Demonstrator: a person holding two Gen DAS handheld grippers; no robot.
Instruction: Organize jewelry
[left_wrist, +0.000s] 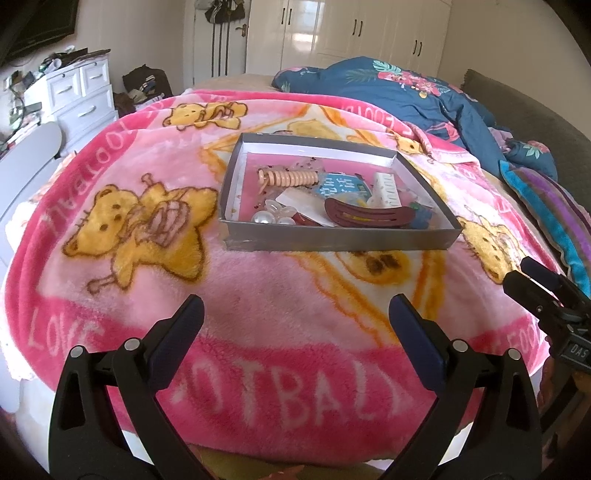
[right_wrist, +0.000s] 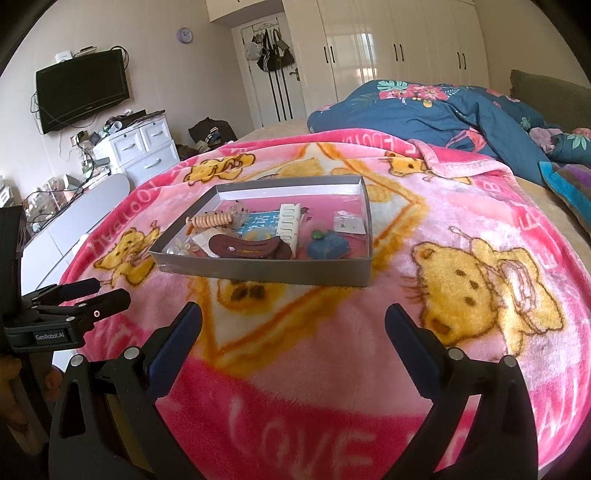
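Left claw (left_wrist: 295, 314): spread wide, empty, short of the box.
Right claw (right_wrist: 293, 321): spread, empty, likewise.
Box (left_wrist: 332, 240): on the bed's blanket (left_wrist: 258, 302), holding jumbled clips and pearls (left_wrist: 271, 216), likely gathered for sorting.

- Bare pink blanket (left_wrist: 280, 295) lay between both grippers' spread fingers (left_wrist: 192, 314) and the box (left_wrist: 343, 240), easy pass.
- Box walls and the brown clip (left_wrist: 369, 218) crowded the near edge.
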